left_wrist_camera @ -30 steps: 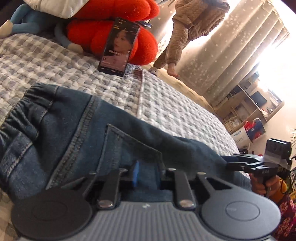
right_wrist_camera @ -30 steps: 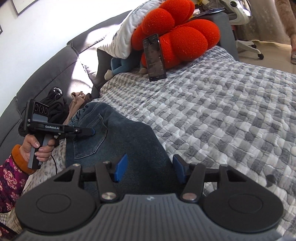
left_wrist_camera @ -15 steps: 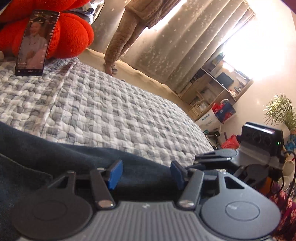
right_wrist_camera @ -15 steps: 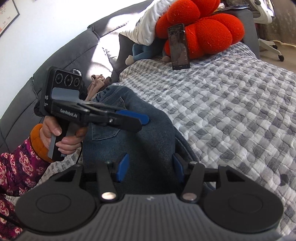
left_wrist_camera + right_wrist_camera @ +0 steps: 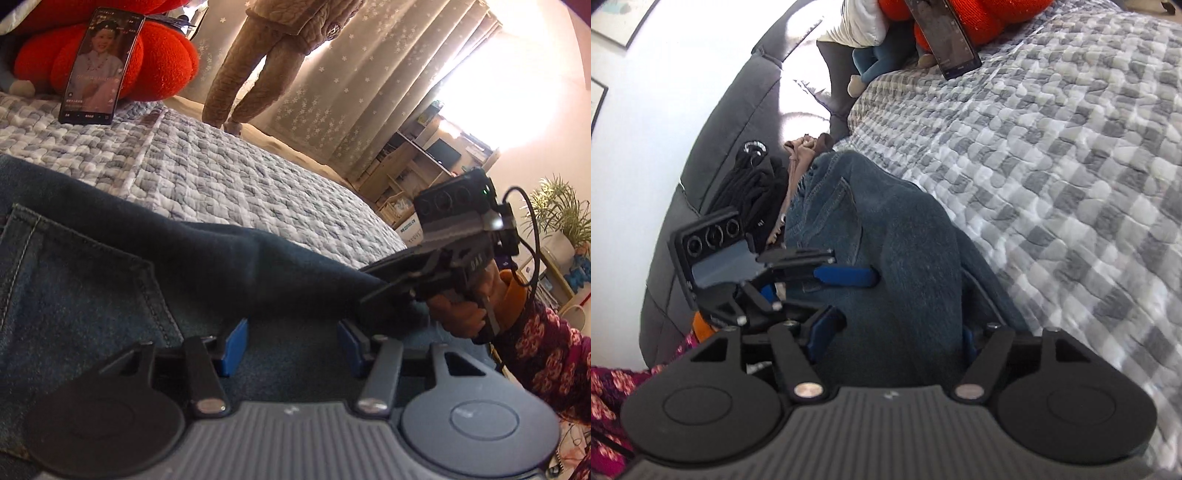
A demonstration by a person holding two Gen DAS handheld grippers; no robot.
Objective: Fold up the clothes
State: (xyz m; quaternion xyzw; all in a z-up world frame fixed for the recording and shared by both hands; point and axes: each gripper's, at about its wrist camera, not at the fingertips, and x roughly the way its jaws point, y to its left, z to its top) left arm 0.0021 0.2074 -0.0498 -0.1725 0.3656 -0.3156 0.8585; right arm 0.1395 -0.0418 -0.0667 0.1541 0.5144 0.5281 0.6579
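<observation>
Jeans (image 5: pixel 110 288): dark blue denim, laid on the checked quilt (image 5: pixel 229 177). In the left wrist view the lower left and centre of the frame are filled by them, a stitched back pocket shown at left. In the right wrist view (image 5: pixel 886 236) they are seen running from centre frame down to the lower middle, with the waistband end toward the upper left.

Left gripper (image 5: pixel 291 345): blue pads are seen set wide apart at the bottom centre of its own view, denim lying flat below and between them; nothing is clamped. In the right wrist view (image 5: pixel 849 277) it is shown at left of centre, one blue finger laid over the denim.

Right gripper (image 5: pixel 894 332): jaws are spread wide at the lower centre of its own view, a raised fold of denim standing between the pads; whether the pads press it cannot be told. In the left wrist view it is seen at right of centre, its tip against the dark fold, held by a hand (image 5: pixel 458 314).

Phone (image 5: pixel 99 70): propped against a red cushion (image 5: pixel 162 62), upper left.

Black garment (image 5: pixel 750 192): heaped against the grey sofa back (image 5: pixel 709 147), left of frame.
</observation>
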